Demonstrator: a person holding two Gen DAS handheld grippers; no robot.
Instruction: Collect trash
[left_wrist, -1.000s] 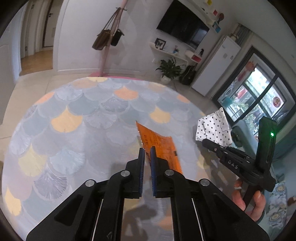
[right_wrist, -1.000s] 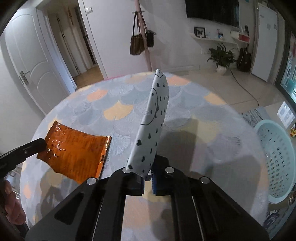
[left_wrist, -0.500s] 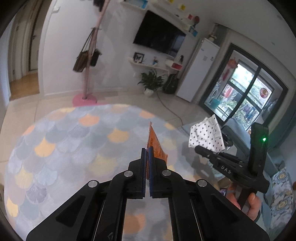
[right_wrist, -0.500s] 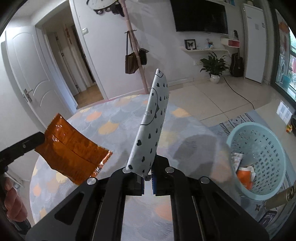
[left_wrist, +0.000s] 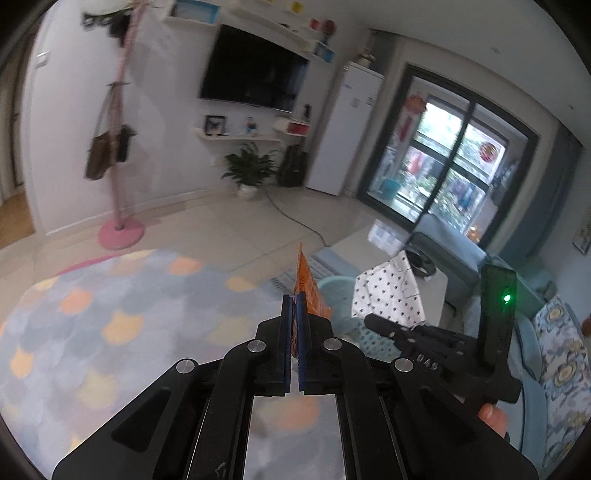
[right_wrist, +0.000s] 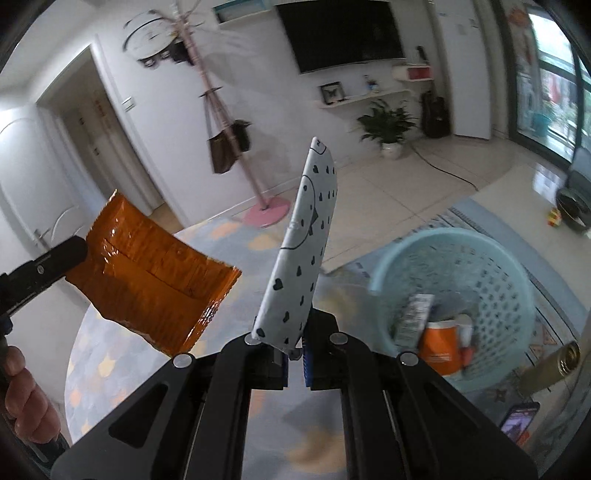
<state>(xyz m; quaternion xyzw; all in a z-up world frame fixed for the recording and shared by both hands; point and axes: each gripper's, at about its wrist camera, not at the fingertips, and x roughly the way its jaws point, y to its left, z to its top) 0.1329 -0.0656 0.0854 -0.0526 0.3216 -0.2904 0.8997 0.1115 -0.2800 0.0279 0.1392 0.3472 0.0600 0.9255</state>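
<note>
While both pieces of trash hang in the air above the rug, the orange wrapper (right_wrist: 147, 269) is pinched at one corner by the left gripper (left_wrist: 294, 325), whose jaws are pressed fully together on the foil. From that gripper's own camera the wrapper now shows edge-on, a thin orange sliver standing up between the blue pads (left_wrist: 301, 332); a second ago it lay flatter and wider in that view. The white packet with black hearts (right_wrist: 303, 251) stands nearly upright in the right gripper (right_wrist: 294, 354), its jaws clamped tight on the packet's lower edge, just as they were a second ago.

Both grippers have swung across the room since then. The pale blue basket (right_wrist: 491, 258), which was only at the far right edge of the right camera's view before, now sits large just beyond and to the right of the heart packet, on the floor at the rug's edge. Inside it lie an orange cup (right_wrist: 441, 343) and a printed white pack (right_wrist: 413, 317). In the left camera's view the basket (left_wrist: 332, 291) peeks out behind the wrapper and the packet.

A person's hand (right_wrist: 26, 406) grips the left tool's handle. Under everything spreads the scalloped pastel rug (left_wrist: 110, 314), and farther off stand a pink coat stand (left_wrist: 120, 147) with bags, a wall television (left_wrist: 255, 79) and a potted plant (left_wrist: 249, 171).
</note>
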